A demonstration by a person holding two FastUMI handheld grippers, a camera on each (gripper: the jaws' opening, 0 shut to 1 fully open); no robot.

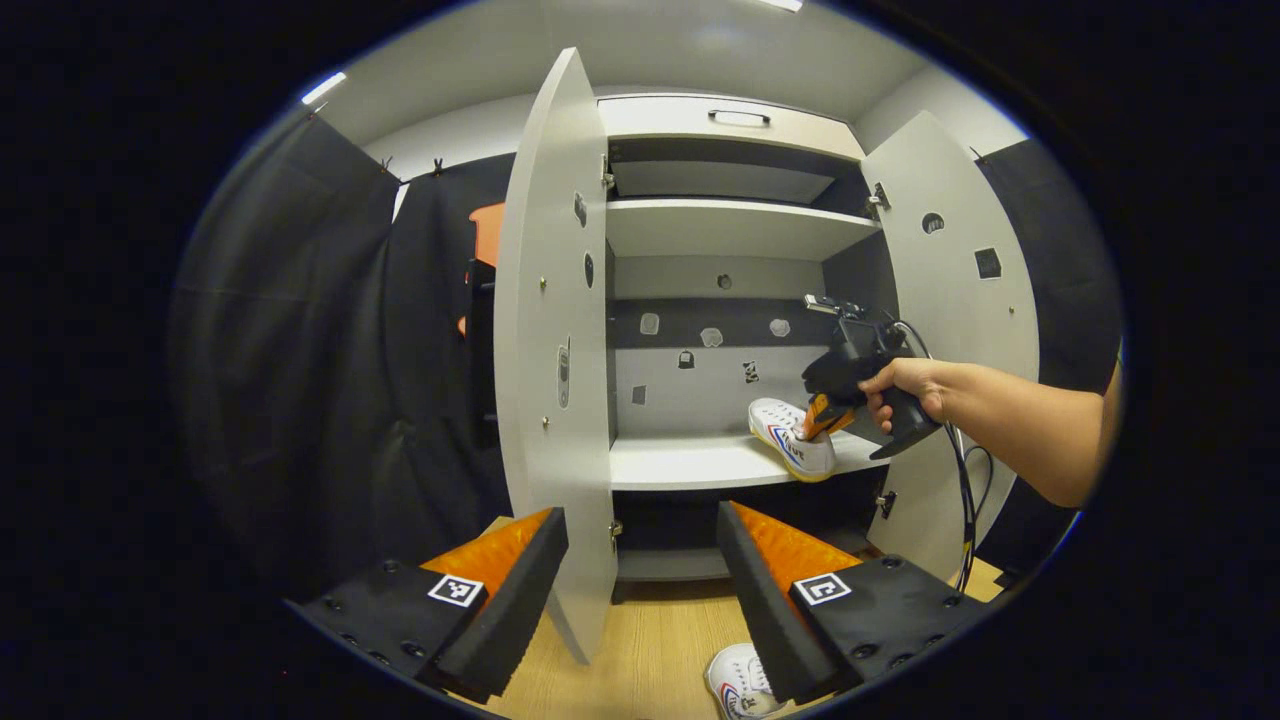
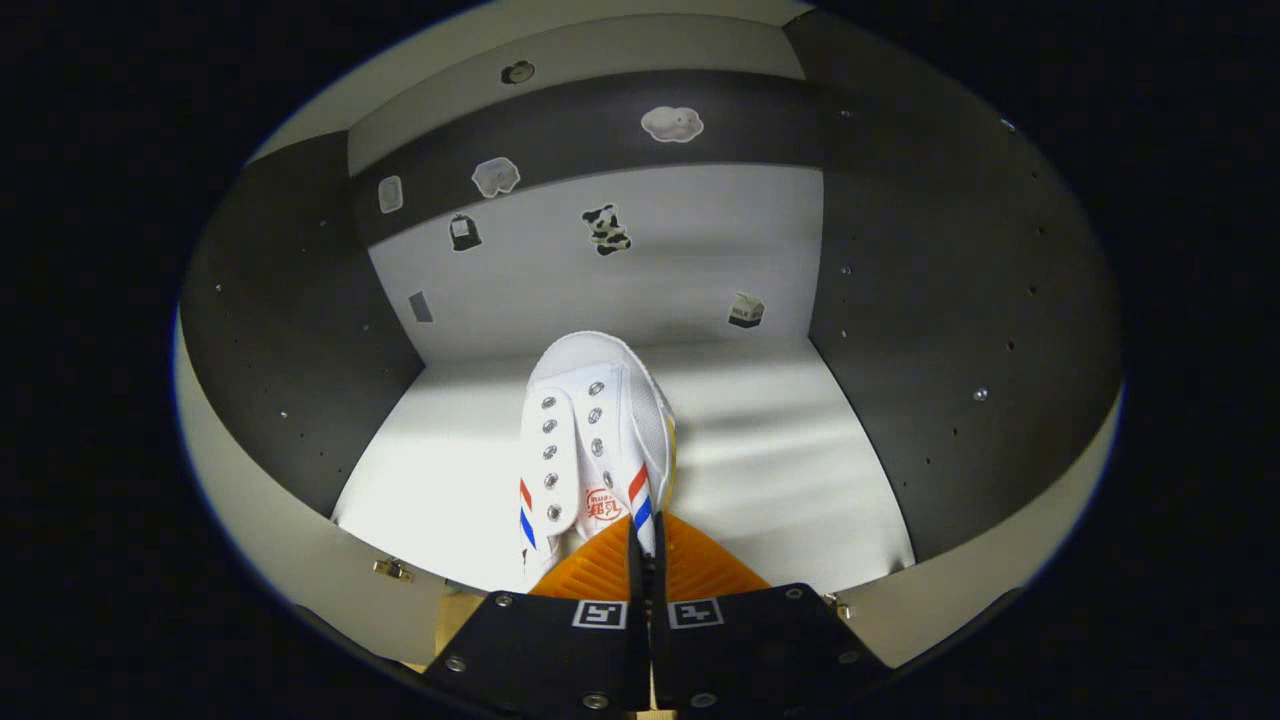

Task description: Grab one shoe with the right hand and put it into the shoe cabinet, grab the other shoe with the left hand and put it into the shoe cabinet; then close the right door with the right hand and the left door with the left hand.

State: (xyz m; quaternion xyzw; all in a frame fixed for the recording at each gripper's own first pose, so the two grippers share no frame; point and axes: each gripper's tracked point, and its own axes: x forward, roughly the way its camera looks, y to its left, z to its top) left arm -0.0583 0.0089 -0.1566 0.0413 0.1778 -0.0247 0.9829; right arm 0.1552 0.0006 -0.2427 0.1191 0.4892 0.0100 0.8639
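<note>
A white shoe (image 2: pixel 592 440) with red and blue stripes rests on the white shelf (image 2: pixel 760 470) inside the shoe cabinet, toe pointing to the back. My right gripper (image 2: pixel 645 535) is shut on its heel collar; from the left gripper view I see that gripper (image 1: pixel 822 418), held by a hand, at the same shoe (image 1: pixel 790 440) on the shelf's (image 1: pixel 690 460) right end. The other white shoe (image 1: pixel 738 682) lies on the wooden floor, just beside my left gripper (image 1: pixel 640 540), which is open and holds nothing. Both cabinet doors, left (image 1: pixel 555 340) and right (image 1: pixel 950 330), stand wide open.
The left door's edge hangs between my left gripper's fingers. An upper shelf (image 1: pixel 730 225) and a lower dark compartment (image 1: pixel 700 520) are inside the cabinet. Small stickers dot the back panel (image 2: pixel 620 260). A cable (image 1: pixel 965 510) trails down from the right gripper. Black cloth hangs on both sides.
</note>
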